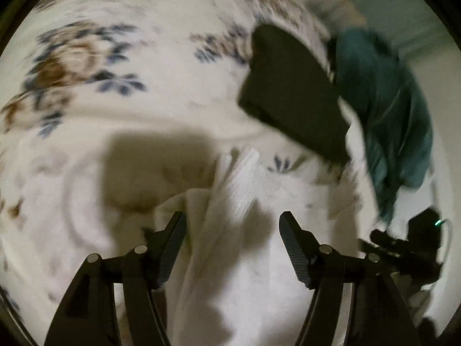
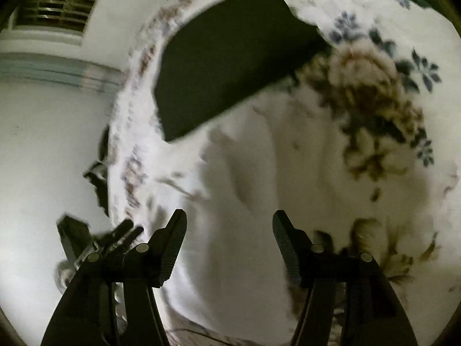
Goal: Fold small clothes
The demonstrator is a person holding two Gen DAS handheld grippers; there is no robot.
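A white ribbed garment [image 1: 230,230] lies crumpled on a floral bedsheet [image 1: 121,57] in the left wrist view. My left gripper [image 1: 232,222] is open just above it, fingers on either side of a raised fold. In the right wrist view the same white garment [image 2: 245,201] lies under my right gripper [image 2: 229,219], which is open and empty above it. A folded black garment [image 1: 291,101] lies beyond, also in the right wrist view [image 2: 230,66]. Both views are motion-blurred.
A teal cloth [image 1: 386,109] hangs at the bed's edge right of the black garment. The other gripper [image 1: 409,242] shows at the right; in the right wrist view it [image 2: 98,242] is at lower left. The floral sheet [image 2: 374,86] covers the bed; white floor [image 2: 43,144] lies beyond its edge.
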